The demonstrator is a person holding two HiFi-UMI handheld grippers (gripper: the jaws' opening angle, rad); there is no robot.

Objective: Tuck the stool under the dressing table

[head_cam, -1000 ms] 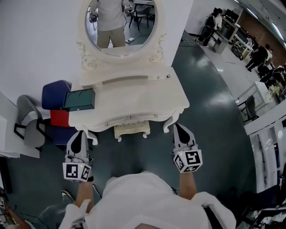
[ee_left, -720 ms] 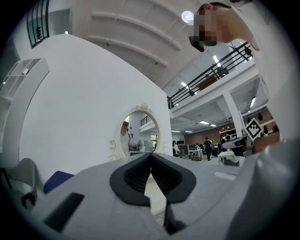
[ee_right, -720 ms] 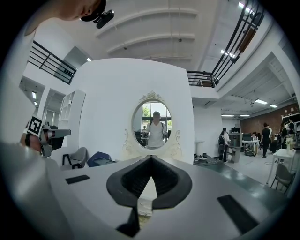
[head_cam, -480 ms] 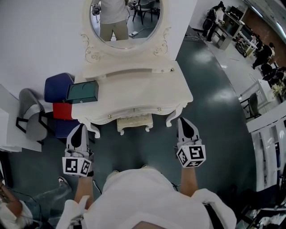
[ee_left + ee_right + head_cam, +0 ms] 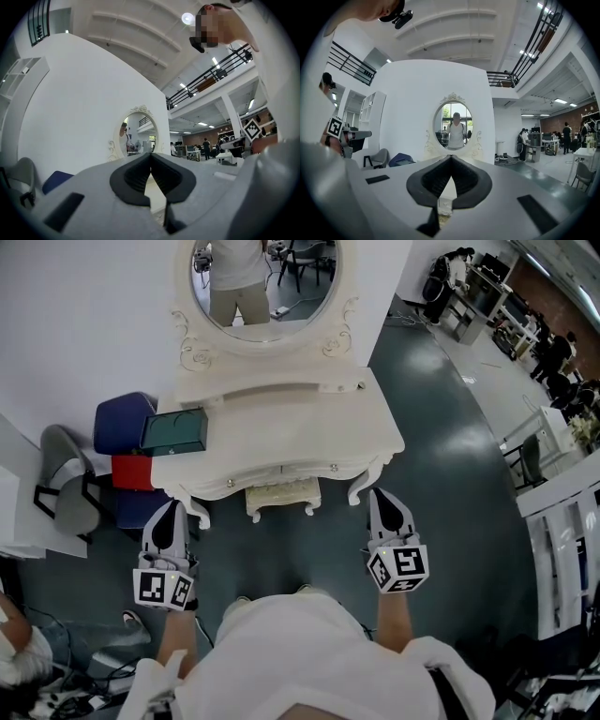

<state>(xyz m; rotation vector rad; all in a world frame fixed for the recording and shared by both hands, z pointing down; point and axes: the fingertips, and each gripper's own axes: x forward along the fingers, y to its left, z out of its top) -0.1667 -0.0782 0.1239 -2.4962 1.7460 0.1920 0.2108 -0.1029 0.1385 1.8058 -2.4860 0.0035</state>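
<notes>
The stool (image 5: pixel 279 495) stands under the front edge of the dressing table (image 5: pixel 370 451). Behind the surface (image 5: pixel 300 427) rises a mirror (image 5: pixel 262 277); on its left end lies a box (image 5: pixel 175 432). Left of the table stand a padded seat (image 5: pixel 120 423) and a chair (image 5: pixel 61 493). The left gripper (image 5: pixel 171 512) and the right gripper (image 5: pixel 382 501) are before its front corners
</notes>
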